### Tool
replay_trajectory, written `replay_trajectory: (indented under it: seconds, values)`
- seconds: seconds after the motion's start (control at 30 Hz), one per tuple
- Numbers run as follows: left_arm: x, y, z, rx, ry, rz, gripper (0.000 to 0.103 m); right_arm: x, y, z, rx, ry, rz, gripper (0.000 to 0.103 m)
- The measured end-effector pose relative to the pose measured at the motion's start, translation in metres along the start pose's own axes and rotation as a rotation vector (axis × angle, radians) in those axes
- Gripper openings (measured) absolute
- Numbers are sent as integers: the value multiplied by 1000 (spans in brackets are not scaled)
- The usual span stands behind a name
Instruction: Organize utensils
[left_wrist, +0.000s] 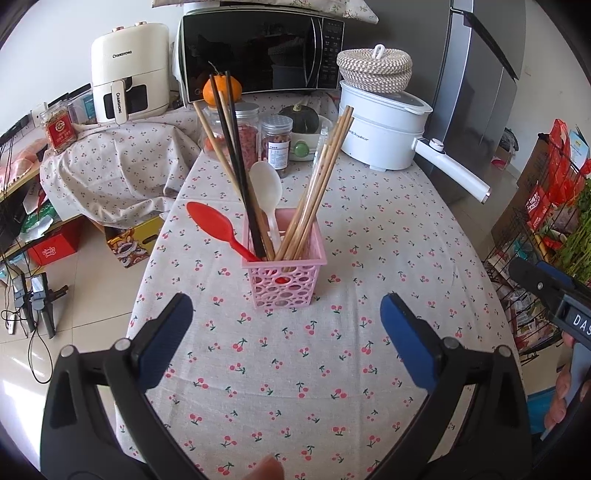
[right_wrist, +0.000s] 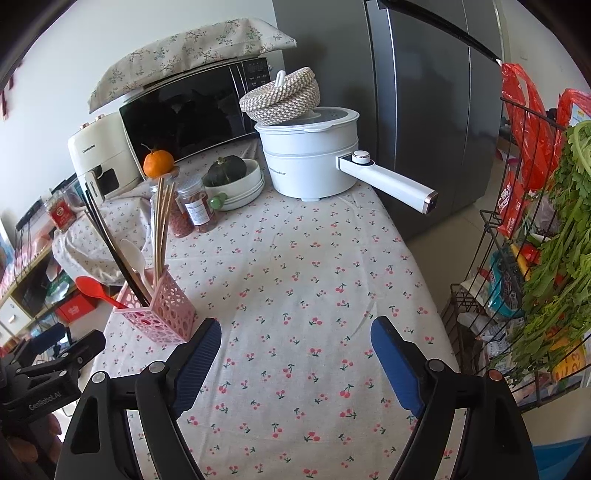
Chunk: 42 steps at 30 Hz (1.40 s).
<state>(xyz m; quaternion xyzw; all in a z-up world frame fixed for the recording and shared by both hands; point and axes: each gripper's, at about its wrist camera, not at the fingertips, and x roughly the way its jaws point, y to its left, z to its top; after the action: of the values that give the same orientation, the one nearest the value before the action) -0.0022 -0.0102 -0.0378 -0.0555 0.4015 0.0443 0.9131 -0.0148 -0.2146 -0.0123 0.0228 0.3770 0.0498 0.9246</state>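
Done: all the utensils that can be seen are stood in the pink basket (left_wrist: 283, 275); none are seen lying on the tablecloth (left_wrist: 369, 240), so the job looks nearly finished.
Left to do: maybe nothing.
Basket: pink, full of holes, placed in front of the microwave (left_wrist: 258, 55).
Inside the basket: wooden chopsticks (left_wrist: 317, 192), black chopsticks (left_wrist: 236, 162), a white spoon (left_wrist: 266, 192), a red spoon (left_wrist: 214, 225).
Left gripper (left_wrist: 286, 321): spread wide, nothing held, kept just in front of the basket.
Right gripper (right_wrist: 295, 350): spread wide, nothing held, kept to the right of the basket.

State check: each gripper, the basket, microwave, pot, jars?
left gripper: open, empty
right gripper: open, empty
basket: upright, holds chopsticks and spoons
microwave: door shut
pot: lid on
jars: capped
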Motion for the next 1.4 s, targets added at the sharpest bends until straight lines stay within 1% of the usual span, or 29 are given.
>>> replay_trajectory:
  seconds: [0.27, 0.43, 0.53, 0.83, 1.4]
  values:
    - [-2, -6, -1, 18, 7, -24, 102, 3, 4, 2, 1, 8, 9, 85]
    - [-1, -7, 1, 23, -1, -14, 102, 6, 8, 1, -11, 12, 10, 85]
    - [1, -9, 0, 17, 9, -25, 102, 7, 8, 1, -8, 17, 10, 85]
    - [-5, -11, 1, 24, -17, -14, 102, 7, 6, 1, 7, 16, 7, 86]
    - [-2, -13, 1, 30, -8, -5, 102, 11, 10, 2, -8, 23, 6, 86]
